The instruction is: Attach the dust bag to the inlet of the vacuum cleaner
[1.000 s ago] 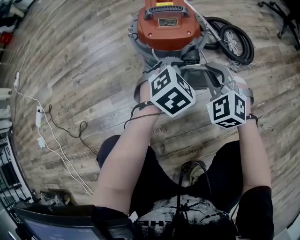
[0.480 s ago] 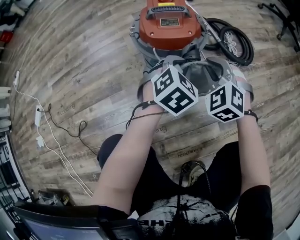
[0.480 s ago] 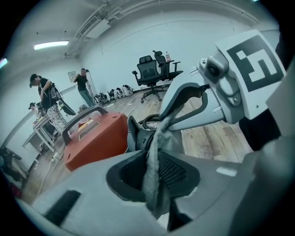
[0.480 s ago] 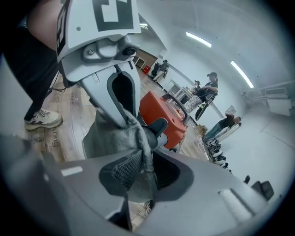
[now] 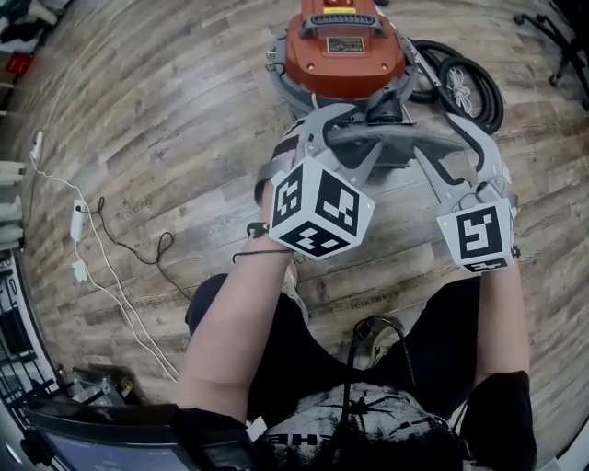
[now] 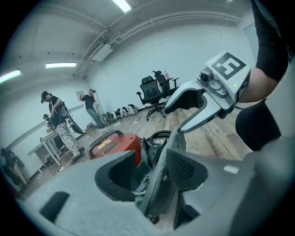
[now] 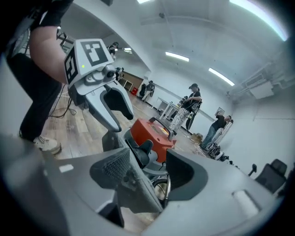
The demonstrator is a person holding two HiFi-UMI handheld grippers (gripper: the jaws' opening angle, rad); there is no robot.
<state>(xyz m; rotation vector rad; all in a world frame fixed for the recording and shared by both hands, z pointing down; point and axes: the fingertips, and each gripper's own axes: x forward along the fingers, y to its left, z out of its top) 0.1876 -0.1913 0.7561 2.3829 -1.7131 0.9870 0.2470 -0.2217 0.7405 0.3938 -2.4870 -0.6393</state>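
Vacuum cleaner (image 5: 345,60): the top is showing orange-red, carrying a black handle (image 5: 345,20) and a small plate (image 5: 345,44) that seems dark with a yellowish edge. The drum (image 5: 281,81) is showing dull grey. The floor (image 5: 166,110) is running in grey-brown wood-grain planks. The left marker cube (image 5: 317,210) and right marker cube (image 5: 479,236) are displaying black square patterns on white faces. The hose (image 5: 465,83) is coiling black. One cable (image 5: 101,276) is lying white. The person is wearing a black shirt (image 5: 368,423) with pale print.
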